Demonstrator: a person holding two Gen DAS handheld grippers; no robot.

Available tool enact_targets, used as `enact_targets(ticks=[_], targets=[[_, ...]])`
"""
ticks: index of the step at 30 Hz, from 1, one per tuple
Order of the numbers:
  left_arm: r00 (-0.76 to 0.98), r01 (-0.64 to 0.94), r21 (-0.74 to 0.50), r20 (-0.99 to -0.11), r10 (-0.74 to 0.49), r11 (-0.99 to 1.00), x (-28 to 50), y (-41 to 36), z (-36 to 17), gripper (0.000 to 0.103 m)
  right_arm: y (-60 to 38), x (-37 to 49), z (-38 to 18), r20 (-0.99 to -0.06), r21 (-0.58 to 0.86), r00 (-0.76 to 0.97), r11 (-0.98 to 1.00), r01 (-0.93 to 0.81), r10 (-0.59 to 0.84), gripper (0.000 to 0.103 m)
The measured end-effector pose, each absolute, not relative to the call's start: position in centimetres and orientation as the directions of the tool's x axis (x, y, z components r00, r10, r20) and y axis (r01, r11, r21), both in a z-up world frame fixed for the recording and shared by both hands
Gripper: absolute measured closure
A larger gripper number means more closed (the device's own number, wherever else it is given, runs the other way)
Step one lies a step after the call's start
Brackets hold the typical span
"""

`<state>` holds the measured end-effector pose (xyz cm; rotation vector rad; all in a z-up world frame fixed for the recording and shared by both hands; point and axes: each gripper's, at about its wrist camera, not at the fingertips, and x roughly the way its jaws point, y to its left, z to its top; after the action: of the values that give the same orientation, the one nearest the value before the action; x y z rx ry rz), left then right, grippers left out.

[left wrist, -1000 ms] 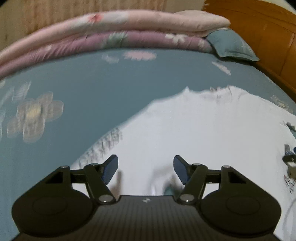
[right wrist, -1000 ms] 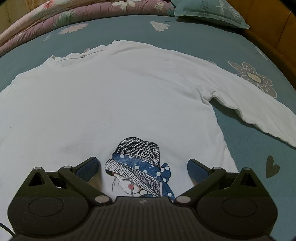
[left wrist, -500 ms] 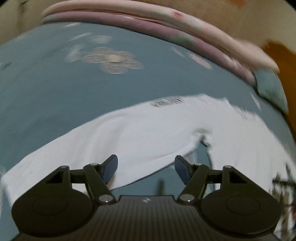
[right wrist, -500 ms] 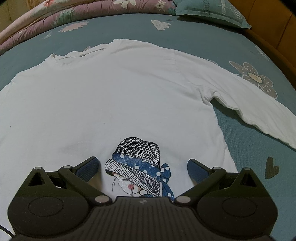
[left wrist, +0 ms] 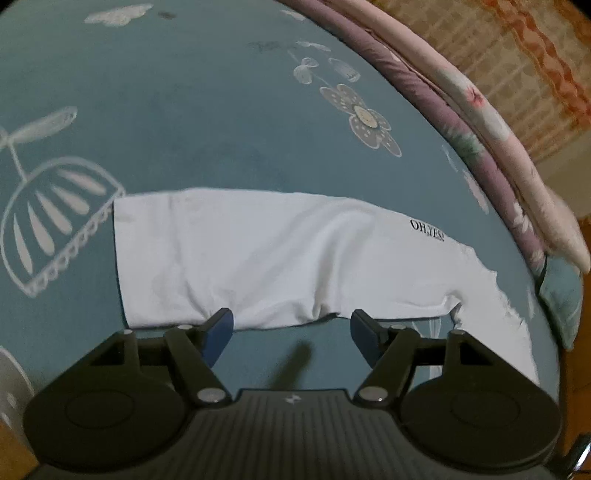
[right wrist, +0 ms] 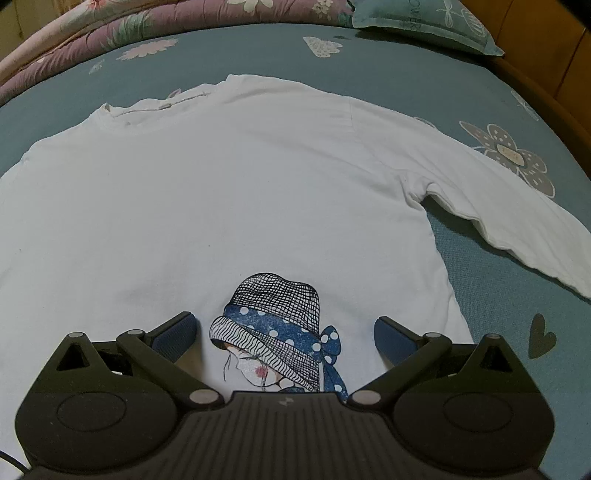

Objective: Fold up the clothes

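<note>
A white long-sleeved shirt [right wrist: 221,184] lies flat on the teal bedsheet [right wrist: 480,295], its print of a girl in a dotted hat [right wrist: 280,325] near the hem. My right gripper [right wrist: 284,325] hangs open over that print, with nothing gripped. The shirt's right sleeve [right wrist: 498,206] stretches out to the right. In the left wrist view the other sleeve [left wrist: 258,251], printed "OH,YES!", lies spread across the sheet. My left gripper [left wrist: 291,325] is at the sleeve's near edge, its jaws opening. Only bare sheet shows between them.
Folded pink and mauve quilts [left wrist: 498,122] [right wrist: 110,29] are stacked along the bed's far side. A teal pillow [right wrist: 424,26] [left wrist: 561,295] lies by the wooden headboard [right wrist: 554,55]. The flower-patterned sheet [left wrist: 166,110] runs wide to the left of the sleeve.
My left gripper has swung off the shirt's body to the left sleeve and rolled, so the bed now looks tilted. The right gripper and shirt have not moved.
</note>
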<state>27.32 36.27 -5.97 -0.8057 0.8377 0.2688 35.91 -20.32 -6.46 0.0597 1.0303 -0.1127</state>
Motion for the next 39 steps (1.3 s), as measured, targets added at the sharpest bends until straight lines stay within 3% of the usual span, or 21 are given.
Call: enact_targets(ticks=[5, 16, 22, 26, 28, 33, 38, 39], targets=[[0.684, -0.5, -0.574, -0.721, -0.11, 0.649, 27.1, 36.1, -7.0, 0.026, -20.3, 35.9, -6.4, -0.86, -0.005, 0.506, 0.993, 0.121, -0.066, 0.0], [0.643, -0.637, -0.453, -0.758, 0.107, 0.623, 24.8, 40.6, -4.7, 0.028, -20.3, 36.0, -6.3, -0.864, -0.007, 0.5, 0.993, 0.119, -0.066, 0.0], [0.588, -0.658, -0.324, -0.786, 0.194, 0.68, 26.6, 41.5, -6.1, 0.032, -20.3, 36.0, -6.4, -0.862, -0.009, 0.502, 0.993, 0.12, -0.068, 0.0], [0.55, -0.61, -0.143, -0.784, 0.287, 0.779, 28.7, 40.0, -6.3, 0.036, -20.1, 35.9, -6.4, -0.861, -0.012, 0.504, 0.992, 0.124, -0.073, 0.0], [0.548, -0.581, -0.087, -0.777, 0.31, 0.81, 29.0, 39.2, -6.1, 0.058, -20.1, 35.9, -6.4, -0.86, -0.011, 0.505, 0.992, 0.125, -0.073, 0.0], [0.585, -0.588, -0.149, -0.758, 0.289, 0.795, 28.8, 39.7, -5.7, 0.088, -20.4, 35.8, -6.5, -0.858, -0.01, 0.508, 0.993, 0.119, -0.069, 0.0], [0.601, -0.599, -0.164, -0.738, 0.305, 0.784, 29.2, 40.8, -4.9, 0.092, -20.4, 35.8, -6.5, -0.858, -0.009, 0.51, 0.993, 0.118, -0.068, 0.0], [0.598, -0.601, -0.156, -0.738, 0.312, 0.784, 29.5, 40.9, -4.7, 0.086, -20.4, 35.9, -6.5, -0.858, -0.008, 0.509, 0.993, 0.118, -0.068, 0.0]])
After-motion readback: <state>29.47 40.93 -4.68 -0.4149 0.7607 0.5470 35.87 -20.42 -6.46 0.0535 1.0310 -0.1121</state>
